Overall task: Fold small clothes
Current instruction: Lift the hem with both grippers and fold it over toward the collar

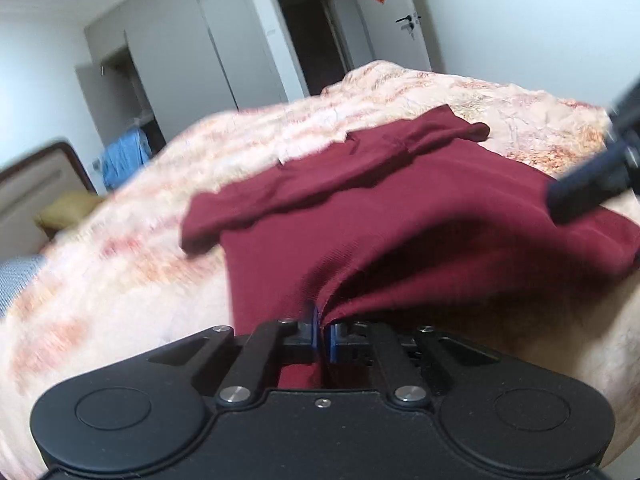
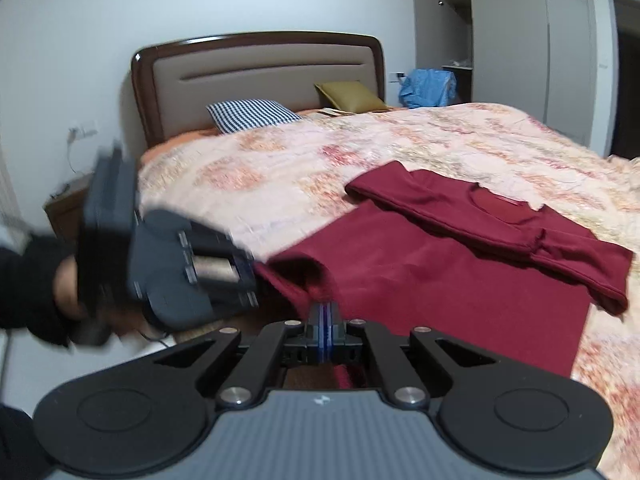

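One dark red garment is shown spread on the floral bedspread, its hem at six o'clock. Its long axis runs from the hem toward the neckline at one o'clock, and both sleeves are folded across the chest. In the left wrist view, the hem is hidden inside the left gripper, whose pads are closed on a pinch of cloth. The right gripper is likewise clamped on the hem. The left gripper is seen blurred at nine o'clock in the right wrist view, with the holding hand barely discernible. Two pillows are counted: one checked pillow and one olive pillow.
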Demonstrator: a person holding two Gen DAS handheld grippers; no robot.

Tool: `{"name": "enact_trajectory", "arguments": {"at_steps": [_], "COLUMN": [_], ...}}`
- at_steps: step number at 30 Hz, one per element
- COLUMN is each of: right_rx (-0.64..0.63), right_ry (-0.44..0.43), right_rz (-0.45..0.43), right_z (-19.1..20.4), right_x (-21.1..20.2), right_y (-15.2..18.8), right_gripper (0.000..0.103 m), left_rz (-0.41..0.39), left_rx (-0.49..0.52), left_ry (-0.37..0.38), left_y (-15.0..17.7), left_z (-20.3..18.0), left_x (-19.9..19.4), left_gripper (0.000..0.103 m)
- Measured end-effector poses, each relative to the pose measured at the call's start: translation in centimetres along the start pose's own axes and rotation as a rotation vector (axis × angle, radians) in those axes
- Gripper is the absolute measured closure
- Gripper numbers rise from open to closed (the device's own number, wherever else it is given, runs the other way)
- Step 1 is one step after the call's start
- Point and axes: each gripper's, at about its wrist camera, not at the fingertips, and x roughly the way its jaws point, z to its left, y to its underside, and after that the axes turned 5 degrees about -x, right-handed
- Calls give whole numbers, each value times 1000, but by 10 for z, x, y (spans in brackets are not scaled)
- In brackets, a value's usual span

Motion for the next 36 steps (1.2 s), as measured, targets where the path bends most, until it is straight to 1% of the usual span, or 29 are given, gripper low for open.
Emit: {"name": "enact_trajectory", "arguments": {"at_steps": [1, 2, 4, 5, 6, 8, 9, 11, 12, 14, 15, 16, 17, 18, 20, 23, 25, 27, 30, 32, 34, 36], "right_rx": [-4, -2, 11, 13, 5, -38, -72, -147, -179, -271, -316, -336, -335, -322, -311, -368, -381, -381, -384, -333, -262, -204], "right_ry": [27, 53, 111, 147, 178, 220, 254, 334, 381, 510, 570, 614, 650, 673, 690, 709, 693, 649, 580, 505, 451, 430], "right_rz": [0, -4, -10, -3, 4, 25, 41, 44, 38, 36, 45, 64, 92, 109, 88, 60, 64, 75, 135, 184, 218, 217], "right_z": [5, 9, 18, 22, 27, 38, 44, 54, 57, 63, 65, 64, 60, 56, 51, 54, 54, 53, 70, 83, 88, 78], "right_x": [-1, -3, -9, -11, -11, -9, -5, 6, 12, 27, 36, 43, 46, 45, 31, 5, -16, -35, -64, -85, -96, -101], "right_y": [8, 16, 37, 48, 58, 75, 80, 87, 87, 88, 90, 92, 94, 97, 101, 104, 105, 107, 110, 113, 114, 106], "right_gripper": [100, 95, 75, 51, 39, 37, 32, 29, 29, 28, 37, 52, 95, 96, 97, 98, 99, 99, 99, 99, 98, 98], "left_rz": [-6, -3, 7, 10, 12, 11, 7, -3, -10, -32, -43, -53, -58, -56, -43, -13, -4, 11, 55, 99, 111, 105], "left_rx": [1, -9, -29, -38, -48, -57, -56, -51, -49, -37, -25, -8, 6, 19, 58, 112, 138, 146, 116, 78, 23, -52], "left_ry": [3, 12, 18, 20, 25, 34, 36, 39, 38, 30, 18, 2, -9, -13, -22, -12, 1, 32, 89, 122, 141, 145], "left_y": [-1, -4, -10, -13, -18, -29, -33, -42, -47, -55, -58, -58, -57, -55, -48, -25, -8, 5, 20, 27, 29, 18], "left_z": [3, 6, 14, 17, 19, 25, 26, 27, 27, 27, 27, 25, 25, 25, 23, 16, 9, 3, -5, -6, -2, 7], "left_x": [-3, -5, -6, -7, -7, -8, -10, -14, -16, -20, -21, -25, -27, -28, -33, -46, -62, -83, -116, -131, -137, -133], "left_gripper": [98, 99, 99, 99, 99, 99, 99, 99, 99, 99, 99, 99, 99, 99, 99, 99, 99, 99, 99, 99, 99, 99]}}
